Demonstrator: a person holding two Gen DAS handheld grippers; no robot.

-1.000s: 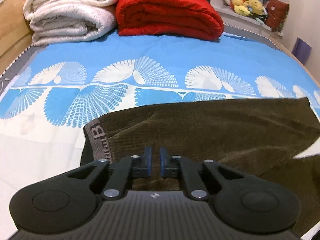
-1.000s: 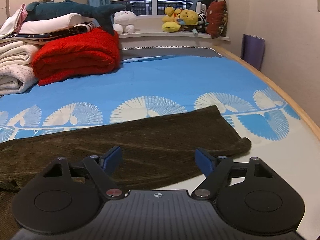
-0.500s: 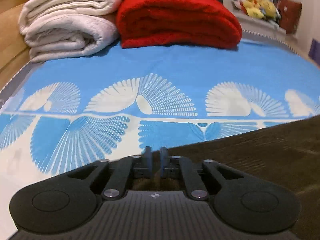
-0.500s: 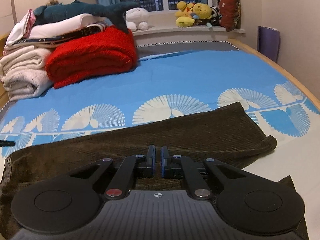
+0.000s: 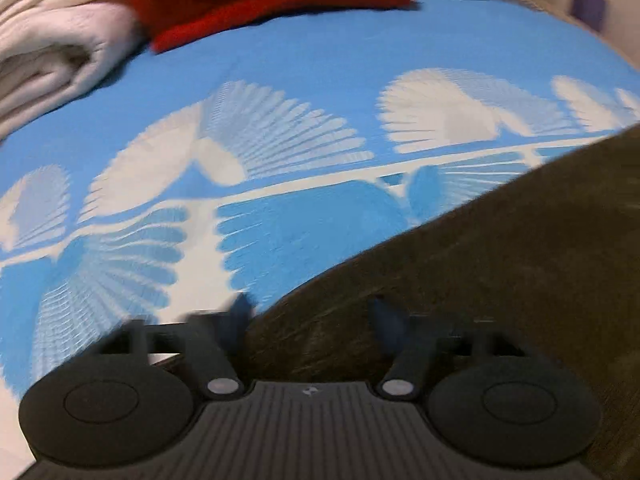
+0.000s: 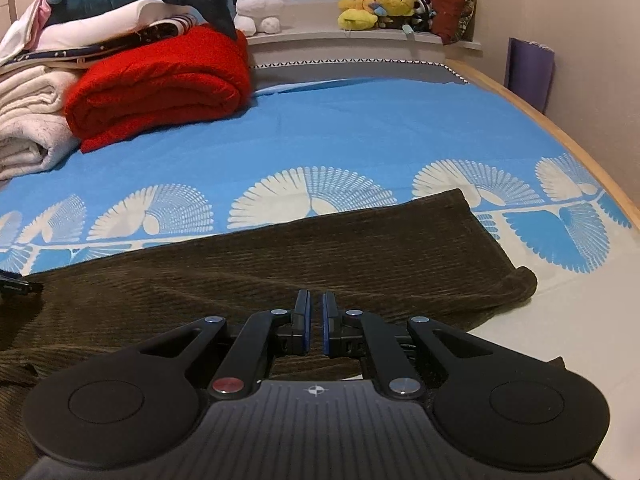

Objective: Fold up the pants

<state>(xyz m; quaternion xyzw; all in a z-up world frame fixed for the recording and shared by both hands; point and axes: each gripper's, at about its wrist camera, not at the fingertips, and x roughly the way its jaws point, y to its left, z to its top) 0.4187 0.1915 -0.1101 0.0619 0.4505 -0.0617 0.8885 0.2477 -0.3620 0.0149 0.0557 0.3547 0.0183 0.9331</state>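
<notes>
Right gripper [image 6: 316, 322] pressed together, apparently pinching the dark brown corduroy pants [image 6: 320, 256] on the bed (grip depth unclear). Left gripper [image 5: 310, 316] opening over the cloth edge, nothing pinched. Risk: thin pinch slips, fold skews.

- The left wrist view is motion-blurred; the left gripper [image 5: 310, 316] fingers smear.
- The pants [image 6: 320, 256] run off the left edge.
- Far windowsill toys [image 6: 376, 4] too small to identify.
</notes>
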